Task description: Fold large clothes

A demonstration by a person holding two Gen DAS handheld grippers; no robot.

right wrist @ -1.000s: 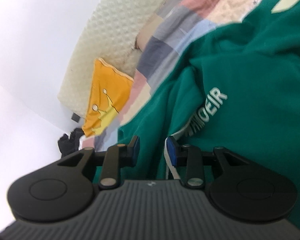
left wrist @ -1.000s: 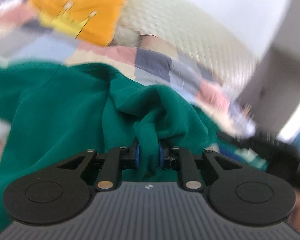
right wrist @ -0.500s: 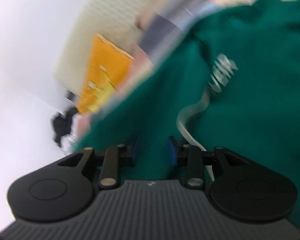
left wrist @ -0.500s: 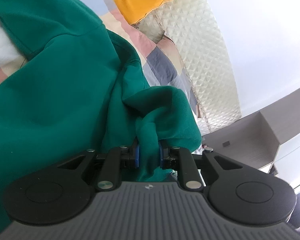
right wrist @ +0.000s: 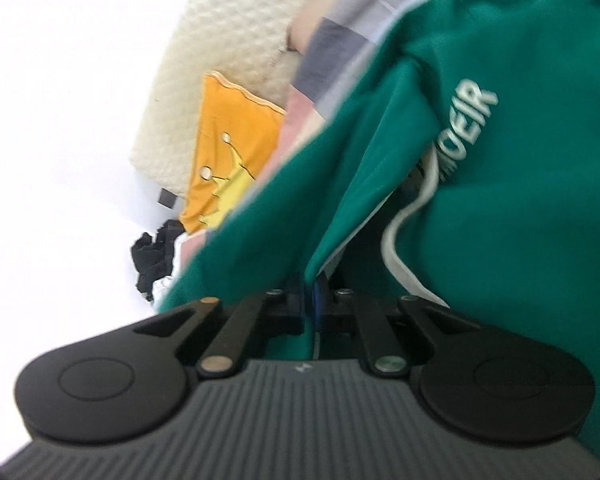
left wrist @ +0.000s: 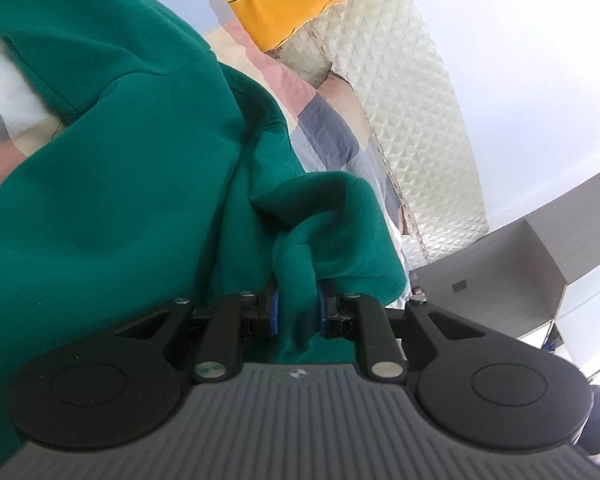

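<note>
A large green sweatshirt (left wrist: 112, 184) lies bunched on a patchwork bedspread (left wrist: 324, 132). My left gripper (left wrist: 297, 312) is shut on a thick fold of its green cloth, which bulges up between the blue pads. In the right wrist view the same green sweatshirt (right wrist: 520, 216) shows white lettering (right wrist: 470, 120) and a white drawstring (right wrist: 396, 240). My right gripper (right wrist: 309, 300) is shut on a thin edge of the green fabric, its blue pads pressed almost together.
An orange cushion with a yellow crown (left wrist: 284, 4) leans against a cream quilted headboard (left wrist: 412, 112). A grey cabinet (left wrist: 512, 264) stands to the right. A dark bundle (right wrist: 156, 256) lies beside the bed by the white wall.
The right gripper's jaws have closed onto the sweatshirt's edge. The left gripper rolled and sank with its fold still held, so the cushion now sits at the top of its view.
</note>
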